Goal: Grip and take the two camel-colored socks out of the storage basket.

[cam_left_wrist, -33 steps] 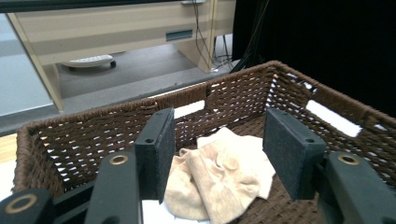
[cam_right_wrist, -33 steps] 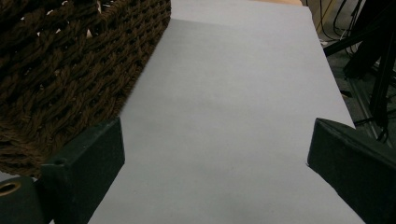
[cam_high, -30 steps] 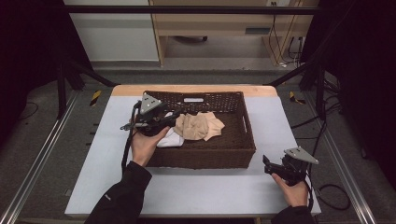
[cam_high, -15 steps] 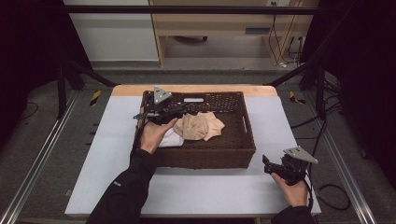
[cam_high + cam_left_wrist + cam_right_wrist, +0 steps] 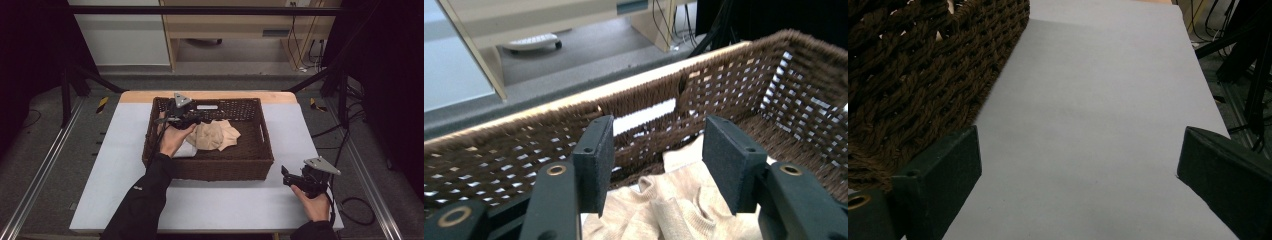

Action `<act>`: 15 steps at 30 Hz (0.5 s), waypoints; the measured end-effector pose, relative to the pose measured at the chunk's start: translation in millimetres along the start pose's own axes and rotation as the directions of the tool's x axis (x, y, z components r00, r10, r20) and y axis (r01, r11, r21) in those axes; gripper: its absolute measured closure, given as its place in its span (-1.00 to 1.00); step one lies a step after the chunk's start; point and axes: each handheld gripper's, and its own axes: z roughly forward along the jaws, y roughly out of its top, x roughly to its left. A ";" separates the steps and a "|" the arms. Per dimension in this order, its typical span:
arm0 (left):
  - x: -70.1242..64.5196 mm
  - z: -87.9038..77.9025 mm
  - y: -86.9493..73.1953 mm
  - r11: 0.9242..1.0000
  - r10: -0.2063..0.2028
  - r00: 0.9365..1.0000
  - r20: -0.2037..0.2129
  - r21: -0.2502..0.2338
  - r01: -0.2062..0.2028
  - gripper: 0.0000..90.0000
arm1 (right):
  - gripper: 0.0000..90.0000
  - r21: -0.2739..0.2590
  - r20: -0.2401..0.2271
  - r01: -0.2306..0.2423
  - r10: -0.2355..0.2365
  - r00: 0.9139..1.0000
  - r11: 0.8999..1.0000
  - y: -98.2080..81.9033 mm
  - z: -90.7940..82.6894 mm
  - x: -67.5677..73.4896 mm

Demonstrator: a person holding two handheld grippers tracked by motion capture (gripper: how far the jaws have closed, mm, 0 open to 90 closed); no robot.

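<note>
A dark brown wicker basket (image 5: 260,150) stands in the middle of the table, with a crumpled beige cloth (image 5: 216,134) and a white cloth (image 5: 186,150) inside. My left gripper (image 5: 194,119) hangs inside the basket near its far left corner and points at the beige cloth. In the left gripper view the left gripper (image 5: 659,165) is open. Its jaws have just been closing a little, with the beige cloth (image 5: 674,210) just below them and no pad pressing on it. My right gripper (image 5: 286,176) rests open by the basket's front right corner, with bare table between the jaws of the right gripper (image 5: 1078,180).
The basket's woven far wall (image 5: 499,160) rises close ahead of the left jaws, with a white label slot (image 5: 644,116) in it. The basket's corner (image 5: 908,75) stands left of the right gripper. Grey table surface (image 5: 115,150) lies either side. Dark frame posts flank the table.
My left hand has moved right and farther along the basket's left side, sinking toward the beige cloth. The right hand has stayed put.
</note>
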 end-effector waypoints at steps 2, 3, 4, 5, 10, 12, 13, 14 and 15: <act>-0.9 5.9 -3.1 1.000 0.011 1.000 -0.003 0.021 -0.011 0.04 | -0.90 0.001 0.000 0.000 0.000 1.000 1.000 0.0 0.0 -0.1; -1.1 8.6 -4.7 0.999 0.011 1.000 -0.001 0.034 -0.010 0.05 | -0.90 0.001 0.000 -0.001 0.001 1.000 1.000 0.0 0.1 -0.1; -1.3 10.8 -6.5 0.999 0.009 1.000 -0.001 0.043 -0.009 0.06 | -0.90 0.002 0.000 -0.001 0.001 1.000 1.000 0.0 0.2 -0.2; -1.5 12.7 -8.4 0.999 0.013 1.000 -0.001 0.051 -0.013 0.06 | -0.90 0.003 0.001 -0.001 0.001 1.000 1.000 0.0 0.2 -0.3; -3.1 16.6 -13.1 0.996 0.027 1.000 -0.009 0.083 -0.026 0.10 | -0.90 0.004 0.002 0.002 -0.002 1.000 1.000 -0.1 0.7 -0.3; -4.2 16.4 -13.5 0.996 0.024 1.000 -0.003 0.085 -0.024 0.11 | -0.90 0.006 0.002 -0.001 0.001 1.000 1.000 0.0 0.8 0.0; -4.8 16.8 -14.1 0.995 0.032 0.999 -0.001 0.095 -0.032 0.11 | -0.90 0.006 0.002 0.000 0.000 1.000 1.000 0.0 0.9 0.0; -5.6 17.7 -15.1 0.994 0.041 0.999 0.001 0.106 -0.041 0.11 | -0.90 0.007 0.004 0.002 -0.002 1.000 1.000 -0.1 1.1 -0.1; -6.2 18.9 -16.0 0.992 0.044 0.999 0.006 0.115 -0.044 0.11 | -0.90 0.008 0.005 0.002 -0.003 1.000 1.000 -0.2 1.2 -0.2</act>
